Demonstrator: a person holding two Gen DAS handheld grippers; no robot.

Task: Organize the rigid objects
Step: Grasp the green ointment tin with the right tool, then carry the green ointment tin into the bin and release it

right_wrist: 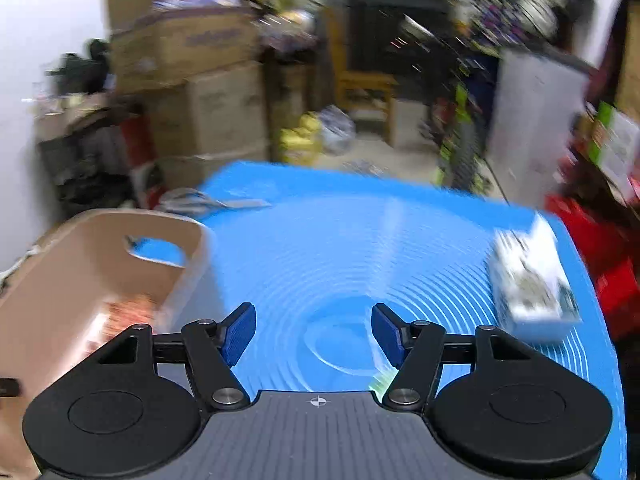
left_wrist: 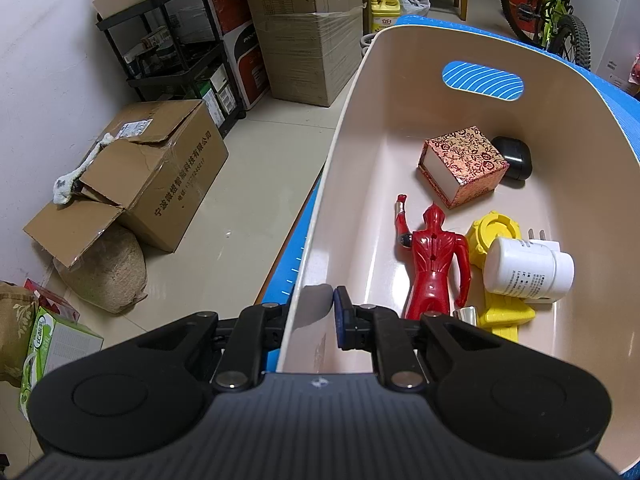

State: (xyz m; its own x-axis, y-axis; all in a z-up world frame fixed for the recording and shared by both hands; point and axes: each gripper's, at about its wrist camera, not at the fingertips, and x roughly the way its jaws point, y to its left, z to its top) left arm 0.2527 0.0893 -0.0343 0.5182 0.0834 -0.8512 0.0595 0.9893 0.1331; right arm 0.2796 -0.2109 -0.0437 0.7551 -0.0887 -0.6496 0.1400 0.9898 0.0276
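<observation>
Sorting is mostly done, as far as I can judge — the beige bin [left_wrist: 580, 184] already holds a red figure [left_wrist: 434, 260], a patterned red box [left_wrist: 464, 164], a black case [left_wrist: 514, 156] just behind that box, a white bottle [left_wrist: 528, 266], a yellow toy [left_wrist: 498, 280] under the bottle, plus a small shiny bit near the figure's legs that I can't identify. What's left, I reckon: one white box [right_wrist: 528, 280] sitting on the blue mat [right_wrist: 340, 240] over the counter, near the mat's right edge & well apart from the bin. Nothing else loose on the mat that I can make out, tho the right wrist view is smeared w/ blur.

My left tool [left_wrist: 310, 312] is pinching the bin's near wall — one pad inside, one outside — angled steeply down, steadying it. My right tool [right_wrist: 314, 332] is over bare mat, fingers spread apart w/ nothing between them, tilted down at a moderate angle; bin to its left, white box off to the right. Next grab is prob that box.
</observation>
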